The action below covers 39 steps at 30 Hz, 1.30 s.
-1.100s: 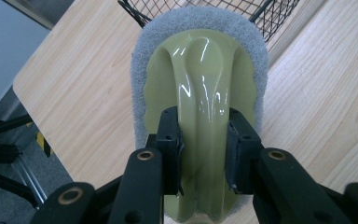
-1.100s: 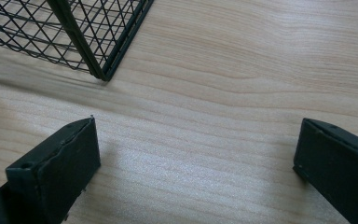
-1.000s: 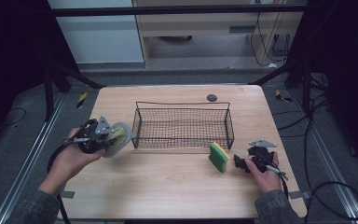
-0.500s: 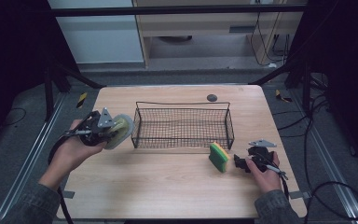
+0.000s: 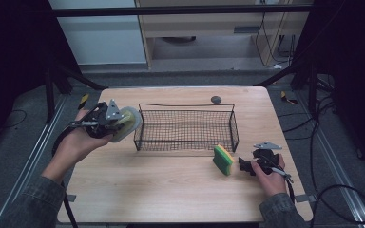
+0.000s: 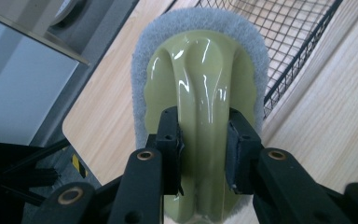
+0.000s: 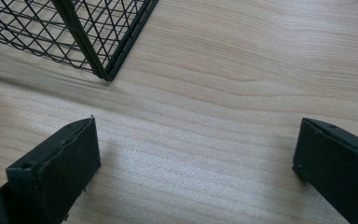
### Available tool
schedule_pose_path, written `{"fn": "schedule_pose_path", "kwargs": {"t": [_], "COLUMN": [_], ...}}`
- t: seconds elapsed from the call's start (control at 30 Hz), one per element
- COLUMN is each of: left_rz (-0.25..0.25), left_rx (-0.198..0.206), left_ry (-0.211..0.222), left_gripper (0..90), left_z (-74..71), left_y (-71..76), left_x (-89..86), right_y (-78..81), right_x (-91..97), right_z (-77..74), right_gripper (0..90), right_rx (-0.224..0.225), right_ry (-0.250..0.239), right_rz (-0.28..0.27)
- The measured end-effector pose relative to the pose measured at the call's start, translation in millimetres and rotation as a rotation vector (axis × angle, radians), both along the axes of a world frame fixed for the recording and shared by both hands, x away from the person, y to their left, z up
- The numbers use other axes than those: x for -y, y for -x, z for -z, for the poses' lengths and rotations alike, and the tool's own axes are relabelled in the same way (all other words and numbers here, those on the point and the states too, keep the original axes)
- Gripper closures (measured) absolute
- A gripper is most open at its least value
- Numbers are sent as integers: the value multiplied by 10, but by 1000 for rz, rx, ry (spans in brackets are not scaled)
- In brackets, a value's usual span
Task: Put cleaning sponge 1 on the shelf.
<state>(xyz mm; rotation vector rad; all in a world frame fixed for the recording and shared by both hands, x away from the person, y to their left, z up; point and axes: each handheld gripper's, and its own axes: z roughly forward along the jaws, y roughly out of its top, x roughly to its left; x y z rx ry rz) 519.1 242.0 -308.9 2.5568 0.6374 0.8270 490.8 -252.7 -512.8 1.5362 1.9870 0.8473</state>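
Scrubber (image 6: pixel 200 93) clamped in left hand-held gripper (image 6: pixel 203 154), base cut off; right hand-held gripper (image 7: pixel 196 158) open.

A pale green scrubber (image 6: pixel 200 93) edged in grey is being shown; a yellow-and-green sponge (image 5: pixel 223 160), a black mesh basket (image 5: pixel 186 127) and light wood-grain table (image 5: pixel 171 190) are being displayed.
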Motion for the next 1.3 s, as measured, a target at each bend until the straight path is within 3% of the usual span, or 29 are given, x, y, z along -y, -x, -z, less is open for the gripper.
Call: {"fn": "schedule_pose_path", "kwargs": {"t": [0.4, 0.8, 1.2, 1.3], "left_rz": [23, 62, 158, 192], "left_rx": [15, 44, 79, 80], "left_ry": [11, -15, -40, -65], "left_gripper": [702, 703, 703, 704], "left_z": [-80, -170, -159, -123], "left_y": [-58, -218, -386, -423], "left_x": [76, 230, 500, 575], "right_y": [0, -2, 0, 0], "right_x": [1, 1, 11, 11], "right_z": [0, 0, 0, -1], "right_gripper": [7, 7, 8, 7], "right_rx": [0, 0, -3, -5], "right_ry": [-1, -5, -2, -1], "right_rz": [-2, -4, -12, -12]}}
